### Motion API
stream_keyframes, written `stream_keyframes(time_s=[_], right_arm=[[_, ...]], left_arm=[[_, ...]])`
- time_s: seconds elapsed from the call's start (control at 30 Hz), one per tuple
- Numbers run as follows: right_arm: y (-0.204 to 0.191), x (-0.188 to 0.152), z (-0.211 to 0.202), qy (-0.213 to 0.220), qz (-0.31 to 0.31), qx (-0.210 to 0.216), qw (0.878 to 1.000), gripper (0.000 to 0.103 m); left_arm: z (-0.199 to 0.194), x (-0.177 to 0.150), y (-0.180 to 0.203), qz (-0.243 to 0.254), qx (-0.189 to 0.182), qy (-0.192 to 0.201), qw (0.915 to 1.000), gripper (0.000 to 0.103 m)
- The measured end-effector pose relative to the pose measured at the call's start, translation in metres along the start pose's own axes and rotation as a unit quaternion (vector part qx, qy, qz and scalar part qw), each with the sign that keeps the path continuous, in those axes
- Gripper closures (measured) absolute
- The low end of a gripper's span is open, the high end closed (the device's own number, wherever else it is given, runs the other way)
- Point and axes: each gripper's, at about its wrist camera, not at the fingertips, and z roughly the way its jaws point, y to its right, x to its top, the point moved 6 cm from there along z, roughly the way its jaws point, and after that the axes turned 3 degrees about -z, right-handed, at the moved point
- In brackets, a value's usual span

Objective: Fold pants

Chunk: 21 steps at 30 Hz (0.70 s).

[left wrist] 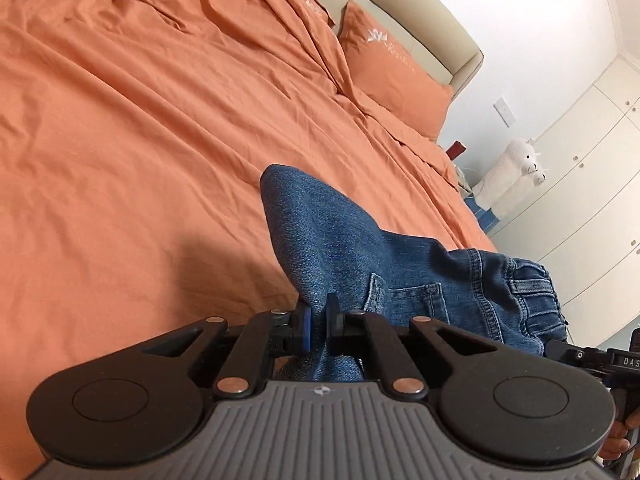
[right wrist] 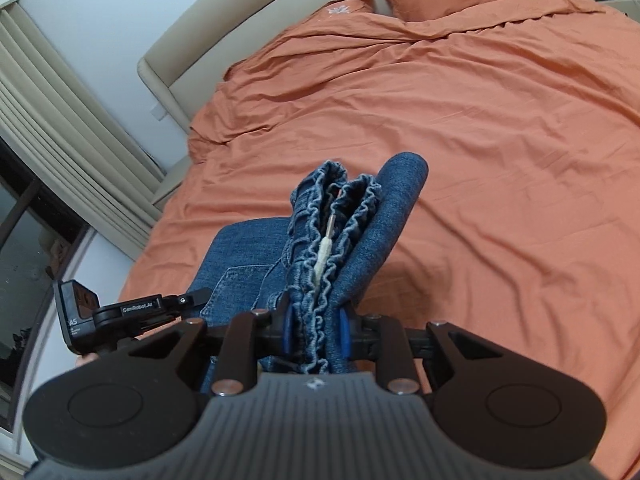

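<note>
Left wrist view: left gripper [left wrist: 318, 326] clamped on jeans [left wrist: 360, 248] fold.
Right wrist view: right gripper [right wrist: 314, 328] clamped on gathered waistband [right wrist: 320, 240].
Jeans: held between both, above bed [right wrist: 500, 140].

Left hand-held gripper [left wrist: 318, 326] pinching denim pants [left wrist: 360, 248] above orange bedsheet [left wrist: 140, 120].

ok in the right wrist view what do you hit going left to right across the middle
curtain → left gripper → denim pants held in right gripper → orange bedsheet
</note>
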Motion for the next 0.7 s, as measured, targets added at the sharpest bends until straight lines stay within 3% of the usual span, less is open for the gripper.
stream_keyframes(time_s=[0.4,0.7], right_arm=[[-0.082,-0.019,0.034,0.007,0.002,0.078,0.997,0.085],[-0.132,-0.024,0.097,-0.013,0.016,0.137,0.99,0.085]], left_arm=[[-0.088,0.03,-0.028,0.03,0.044,0.037,0.9979,0.097],[-0.142,0.058,-0.066,0.05,0.103,0.043,0.9925,0.097]])
